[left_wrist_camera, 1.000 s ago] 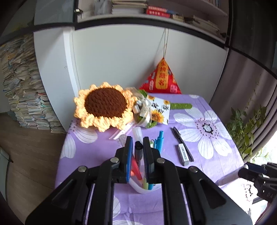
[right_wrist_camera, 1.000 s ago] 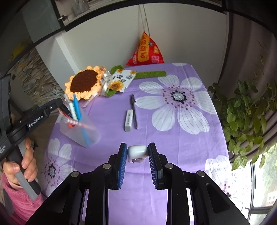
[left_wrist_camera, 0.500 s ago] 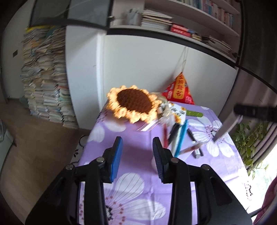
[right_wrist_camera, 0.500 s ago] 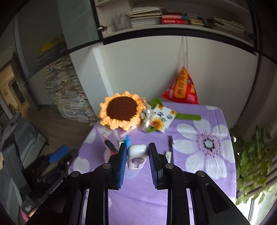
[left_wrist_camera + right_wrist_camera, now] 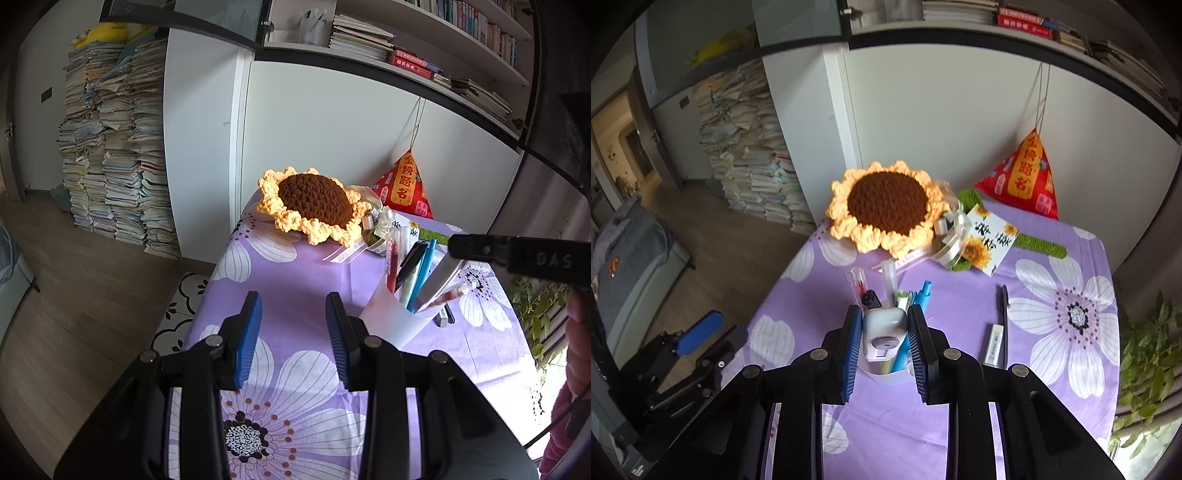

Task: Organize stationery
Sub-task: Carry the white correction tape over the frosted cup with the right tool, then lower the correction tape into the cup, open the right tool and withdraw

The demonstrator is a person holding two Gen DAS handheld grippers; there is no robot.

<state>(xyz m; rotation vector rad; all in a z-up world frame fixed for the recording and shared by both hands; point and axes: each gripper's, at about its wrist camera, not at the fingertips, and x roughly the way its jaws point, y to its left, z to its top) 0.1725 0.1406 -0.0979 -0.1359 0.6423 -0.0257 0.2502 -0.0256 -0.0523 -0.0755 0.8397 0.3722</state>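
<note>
A small white correction-tape dispenser [image 5: 884, 334] was pinched between the blue pads of the right gripper [image 5: 883, 341], held directly above the translucent pen cup [image 5: 886, 374] crowded with pens and markers. Right of the cup, a black pen [image 5: 1004, 325] and a white eraser stick [image 5: 993, 343] lay on the purple floral tablecloth [image 5: 1052, 387]. The left gripper [image 5: 293, 332] was held spread and empty, left of the cup [image 5: 391, 317].

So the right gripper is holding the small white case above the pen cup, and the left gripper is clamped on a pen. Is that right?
Not quite. The left gripper holds nothing: the left wrist view shows its blue pads apart over bare purple tablecloth. The rest stands: the right wrist view shows the right gripper gripping the small white case above the pen cup.
</note>
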